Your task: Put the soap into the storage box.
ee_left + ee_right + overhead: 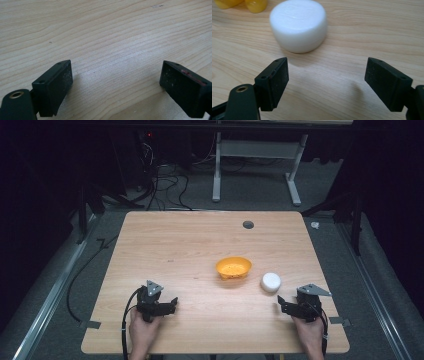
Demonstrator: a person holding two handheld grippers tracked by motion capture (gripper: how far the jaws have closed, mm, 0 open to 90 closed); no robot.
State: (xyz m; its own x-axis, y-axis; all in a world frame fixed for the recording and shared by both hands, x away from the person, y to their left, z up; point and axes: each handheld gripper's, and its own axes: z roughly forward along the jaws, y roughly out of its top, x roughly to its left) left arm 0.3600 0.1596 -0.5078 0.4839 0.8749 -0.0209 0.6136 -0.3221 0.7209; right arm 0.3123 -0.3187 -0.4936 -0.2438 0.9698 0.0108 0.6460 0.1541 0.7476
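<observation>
While both of the person's hands rest at the near edge of a light wooden tabletop, the right claw points toward a small white round container, which sits just beyond its tips without touching them. Seen from the right gripper view, the white round container stands upright on the wood ahead of the two black jaws, which are spread wide with nothing between them, so this claw is released. An orange bowl sits just beside the container, on its left as the high view shows it, and closer to the middle of the tabletop. Well to the left of the container, the left claw lies low over bare wood; the left gripper view shows its jaws also spread apart and holding nothing.
</observation>
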